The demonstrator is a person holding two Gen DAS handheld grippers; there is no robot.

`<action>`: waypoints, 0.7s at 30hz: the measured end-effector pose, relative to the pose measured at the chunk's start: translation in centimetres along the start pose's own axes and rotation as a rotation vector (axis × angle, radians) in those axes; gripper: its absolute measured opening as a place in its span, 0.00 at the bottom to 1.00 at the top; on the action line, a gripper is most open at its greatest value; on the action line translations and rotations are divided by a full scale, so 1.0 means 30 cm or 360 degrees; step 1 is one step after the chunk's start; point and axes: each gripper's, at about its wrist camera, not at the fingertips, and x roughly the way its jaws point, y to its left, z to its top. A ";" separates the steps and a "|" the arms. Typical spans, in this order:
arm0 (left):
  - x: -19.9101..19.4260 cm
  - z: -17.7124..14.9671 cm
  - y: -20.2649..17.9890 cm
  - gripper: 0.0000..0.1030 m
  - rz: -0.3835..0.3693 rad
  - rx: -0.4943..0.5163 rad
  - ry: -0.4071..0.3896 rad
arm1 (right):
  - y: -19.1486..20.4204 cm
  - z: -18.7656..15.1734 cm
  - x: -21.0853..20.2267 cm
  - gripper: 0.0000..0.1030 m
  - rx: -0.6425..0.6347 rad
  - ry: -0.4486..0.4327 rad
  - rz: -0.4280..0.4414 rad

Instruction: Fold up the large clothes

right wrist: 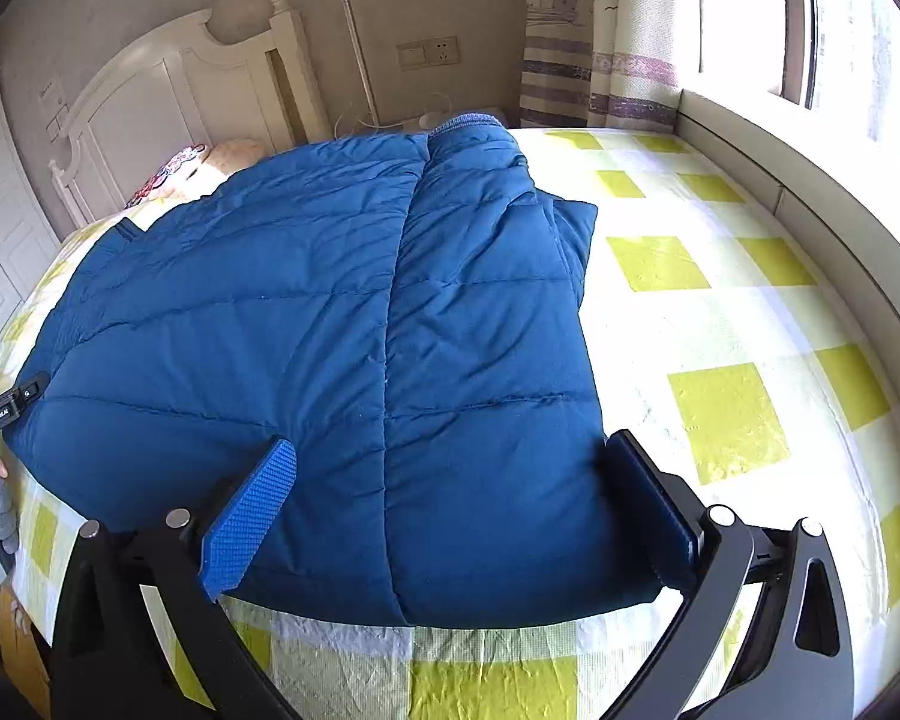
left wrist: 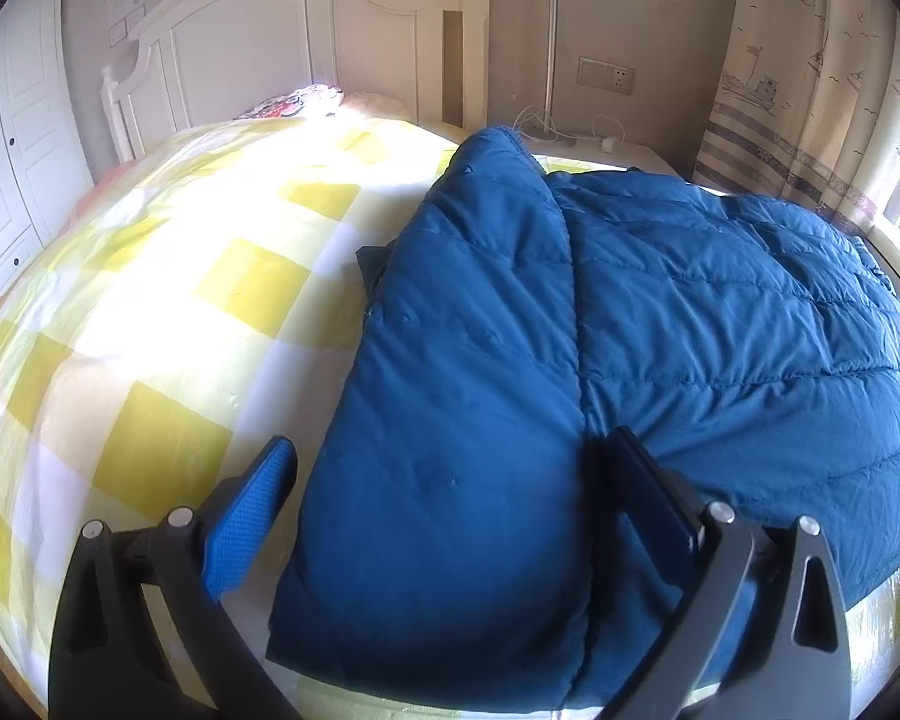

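Blue quilted jacket [left wrist: 570,312] lies partly folded on the yellow-checked bed [left wrist: 168,312] (sleeves turned in), left gripper [left wrist: 450,456] and right gripper [right wrist: 450,456] both jaws apart above its hem

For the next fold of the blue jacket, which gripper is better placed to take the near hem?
Both grippers are open; probably the right gripper. The blue jacket has its near hem squarely between its fingers, while the left gripper sits over the folded-in left panel, one finger over the checked bedsheet.

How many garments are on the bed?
1: a blue padded jacket lying folded on the checked bedspread, under both open hand-held grippers. Others may be hidden beneath.
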 end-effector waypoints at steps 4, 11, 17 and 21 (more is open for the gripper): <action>0.001 0.001 -0.002 0.98 -0.0004 -0.0010 -0.0002 | -0.028 -0.060 -0.133 0.95 0.0157 -0.0095 0.0009; -0.006 0.000 -0.016 0.98 0.0034 0.0012 -0.0023 | -0.094 -0.271 -0.250 0.95 0.0483 -0.0058 0.0409; -0.002 -0.001 -0.006 0.98 0.0006 -0.0010 -0.0015 | -0.092 -0.232 -0.146 0.96 0.0582 -0.0011 0.0471; -0.001 -0.001 -0.005 0.98 0.0003 -0.0009 -0.0011 | -0.041 -0.127 -0.049 0.96 0.0563 0.0037 0.0467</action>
